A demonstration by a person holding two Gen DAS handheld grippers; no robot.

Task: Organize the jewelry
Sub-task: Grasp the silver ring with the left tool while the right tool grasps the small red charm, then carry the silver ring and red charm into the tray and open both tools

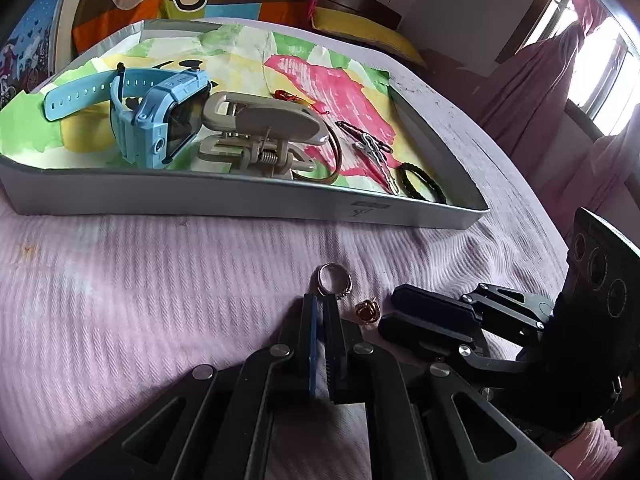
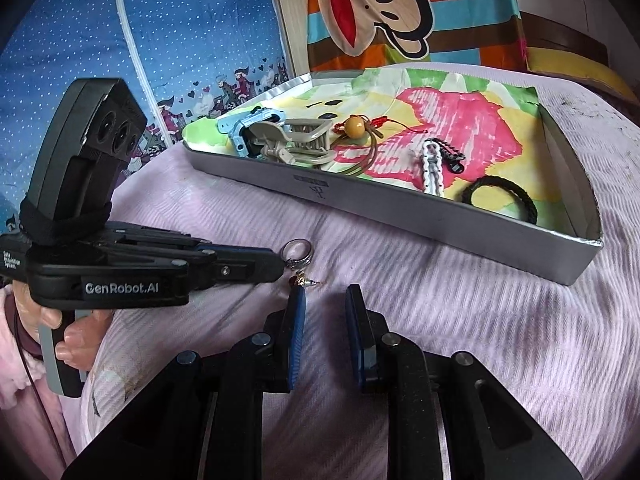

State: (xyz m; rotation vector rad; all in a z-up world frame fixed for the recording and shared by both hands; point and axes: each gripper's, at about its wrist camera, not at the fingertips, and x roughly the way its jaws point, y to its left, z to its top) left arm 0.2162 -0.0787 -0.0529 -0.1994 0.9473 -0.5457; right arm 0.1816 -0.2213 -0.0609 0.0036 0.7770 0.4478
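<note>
Behind hair claw (image 2: pixel 298 140), amber bead (image 2: pixel 354 125).

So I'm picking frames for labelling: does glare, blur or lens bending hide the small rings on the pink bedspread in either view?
Left wrist view: the window is blown out white, the silver ring stays sharp. Right wrist view: even light, the small gold ring is tiny and part hidden. Both views: fisheye bends the grey tray's wall, corners go dark.
</note>
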